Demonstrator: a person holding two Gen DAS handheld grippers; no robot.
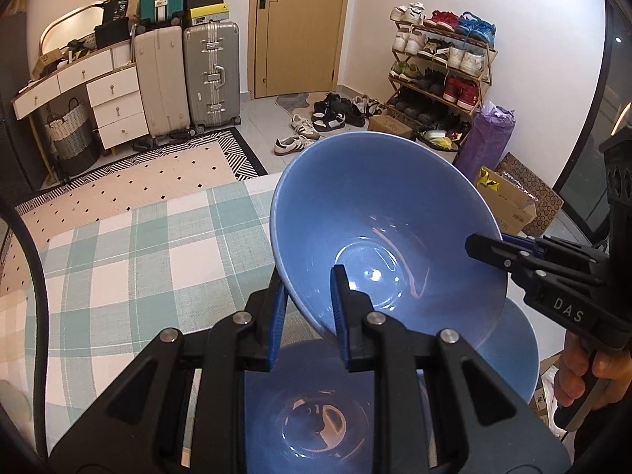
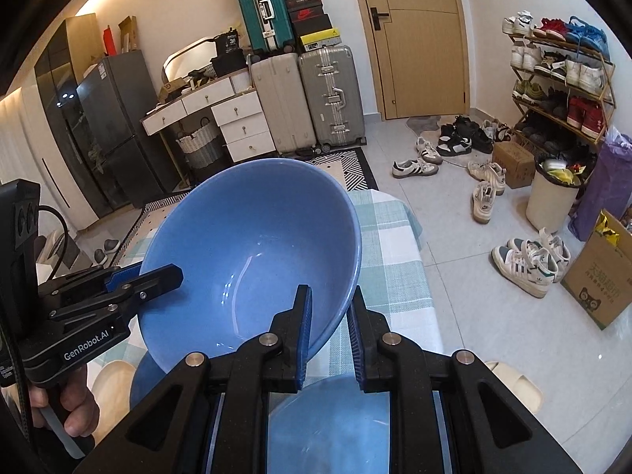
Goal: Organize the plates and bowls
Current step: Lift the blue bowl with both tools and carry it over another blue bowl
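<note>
Both tools held one blue bowl [image 1: 379, 233] in the air above the worktop [image 1: 130, 252], which was covered with a green checked cloth. The left gripper [image 1: 306, 308] had its jaws closed narrow on the bowl's rim at about 7 o'clock in the left wrist view. The right gripper [image 2: 330, 324] did the same on the opposite rim, with one finger inside the bowl and one outside. The bowl was tilted, with its open side toward both cameras.

Directly below it stood a second blue bowl [image 1: 308, 414], upright, at 6 o'clock in both views. The edge of another blue piece [image 1: 521, 347] showed behind the held bowl at about 4 o'clock; I cannot tell if it was a bowl or a plate. A cream plate [image 2: 114, 387] lay at 8 o'clock in the right wrist view.

In my judgement the step in hand was stacking: the held bowl was to go into the lower one. The next move would call for levelling the bowl, centring it over the lower bowl, lowering it slowly, and opening both jaws only when it sits.
</note>
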